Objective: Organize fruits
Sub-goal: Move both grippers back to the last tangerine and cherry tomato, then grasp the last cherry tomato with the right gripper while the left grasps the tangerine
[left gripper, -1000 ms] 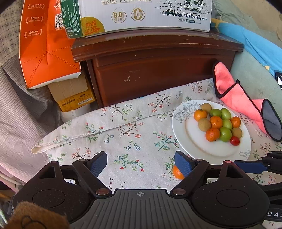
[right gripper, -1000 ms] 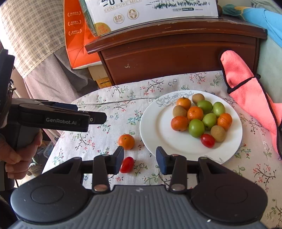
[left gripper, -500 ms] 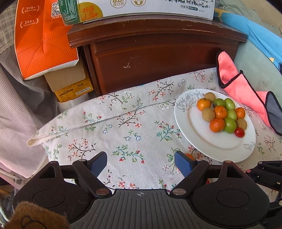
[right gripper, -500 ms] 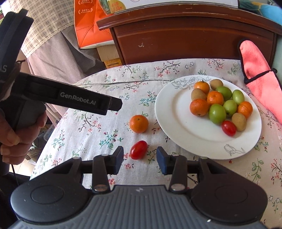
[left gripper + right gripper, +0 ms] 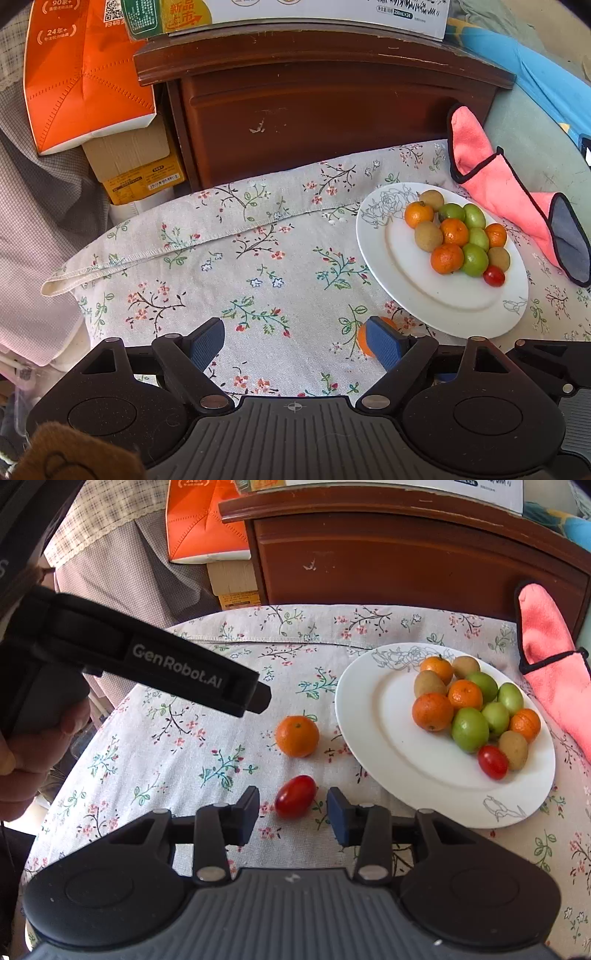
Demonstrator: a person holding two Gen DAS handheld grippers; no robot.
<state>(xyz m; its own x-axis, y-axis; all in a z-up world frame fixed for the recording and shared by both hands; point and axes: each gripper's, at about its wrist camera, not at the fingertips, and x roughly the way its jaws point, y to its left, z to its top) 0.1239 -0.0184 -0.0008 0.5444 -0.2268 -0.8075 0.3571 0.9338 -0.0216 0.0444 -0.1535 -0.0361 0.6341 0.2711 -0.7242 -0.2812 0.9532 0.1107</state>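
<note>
A white plate (image 5: 388, 746) on the floral cloth holds several small oranges, green fruits, brown fruits and one red tomato. A loose orange (image 5: 297, 736) and a loose red tomato (image 5: 295, 796) lie on the cloth left of the plate. My right gripper (image 5: 293, 812) is open, its fingers on either side of the loose tomato without touching it. My left gripper (image 5: 295, 345) is open and empty above the cloth; the loose orange (image 5: 362, 340) is half hidden behind its right finger. The plate (image 5: 406, 280) also shows in the left wrist view.
A dark wooden cabinet (image 5: 317, 103) stands behind the table with a milk carton box on top. An orange package (image 5: 85, 74) and cardboard boxes sit to its left. A pink cloth (image 5: 550, 657) lies right of the plate. The left gripper's body (image 5: 147, 657) reaches in from the left.
My right gripper has moved forward and left, so the loose tomato now lies between its fingers. My left gripper has shifted nearer over the cloth. Both stay open.
</note>
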